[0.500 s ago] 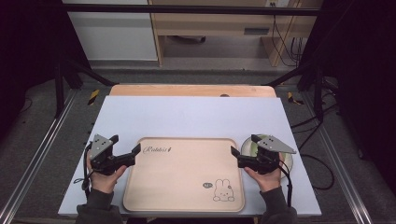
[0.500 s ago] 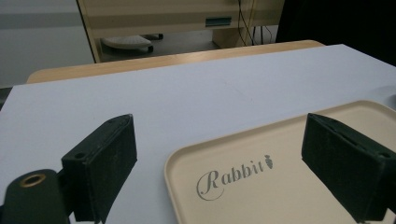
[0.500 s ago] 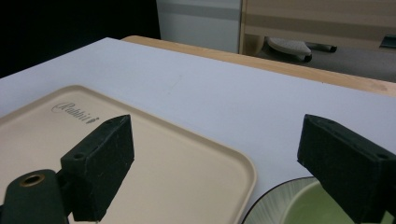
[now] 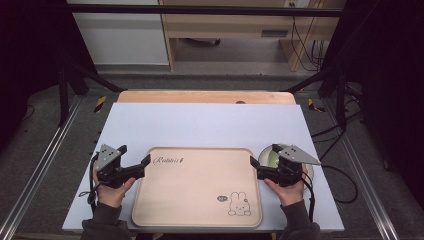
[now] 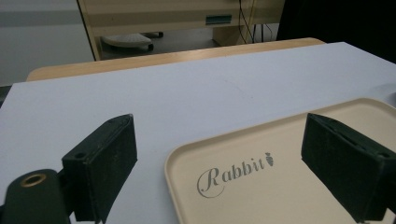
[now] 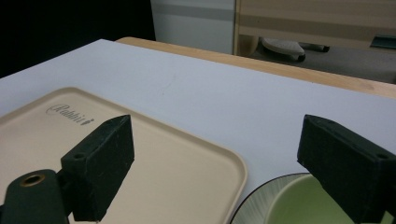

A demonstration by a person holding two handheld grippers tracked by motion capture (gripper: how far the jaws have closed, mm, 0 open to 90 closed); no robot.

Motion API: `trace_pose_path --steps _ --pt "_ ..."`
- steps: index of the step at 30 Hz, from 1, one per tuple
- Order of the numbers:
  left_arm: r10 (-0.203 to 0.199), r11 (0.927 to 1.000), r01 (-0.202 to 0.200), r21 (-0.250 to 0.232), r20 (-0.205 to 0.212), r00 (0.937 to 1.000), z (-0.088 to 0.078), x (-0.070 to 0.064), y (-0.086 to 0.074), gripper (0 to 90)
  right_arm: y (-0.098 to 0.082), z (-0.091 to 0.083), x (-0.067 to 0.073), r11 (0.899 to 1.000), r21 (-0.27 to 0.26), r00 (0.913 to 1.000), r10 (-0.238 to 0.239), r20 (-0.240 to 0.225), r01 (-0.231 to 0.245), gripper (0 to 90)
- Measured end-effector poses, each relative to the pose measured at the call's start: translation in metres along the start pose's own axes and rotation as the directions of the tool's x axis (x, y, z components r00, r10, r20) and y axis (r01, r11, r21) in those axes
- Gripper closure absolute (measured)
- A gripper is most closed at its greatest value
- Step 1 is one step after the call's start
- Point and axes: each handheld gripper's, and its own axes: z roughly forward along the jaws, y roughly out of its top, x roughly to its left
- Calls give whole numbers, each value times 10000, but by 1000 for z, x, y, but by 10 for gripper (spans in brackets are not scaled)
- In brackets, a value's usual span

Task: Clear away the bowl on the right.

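The tray (image 4: pixel 197 187) lies between both tongs, long axis running 9 to 3 o'clock. Left gripper (image 4: pixel 145 163) and right gripper (image 4: pixel 253 163) are spread, empty, one at each short edge; the bowl (image 4: pixel 271 158) sits beside the right.

Table (image 4: pixel 200 120): pale sheet over a wooden top, whose bare edge shows at the far side.
Floor (image 4: pixel 45 130): grey, around the table.
Rails (image 4: pixel 35 170): metal, on the floor left and right of the table.
Frame (image 4: pixel 200 9): black bar crossing above the table's far side.
Cabinet (image 4: pixel 120 35): white, beyond the table, to the left.
Desk (image 4: pixel 230 25): light wood, beyond the table.
Cables (image 4: pixel 305 40): hanging at the desk's right end.
Light: dim, with dark sides.
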Motion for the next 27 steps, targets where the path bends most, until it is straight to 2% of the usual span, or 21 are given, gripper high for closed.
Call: trace_pose_path --steps 16,22,27 --pt "61 9999 -61 112 9 10000 2 -1 -2 103 4 -14 -15 9995 -15 9988 315 363 -315 107" --pt "77 9999 -77 123 12 10000 3 -2 -2 103 5 -16 -17 9997 68 9988 228 444 -231 107" --pt "148 9997 -148 204 -8 9999 3 -2 -2 102 6 -20 -22 9994 72 9970 335 694 -341 108"
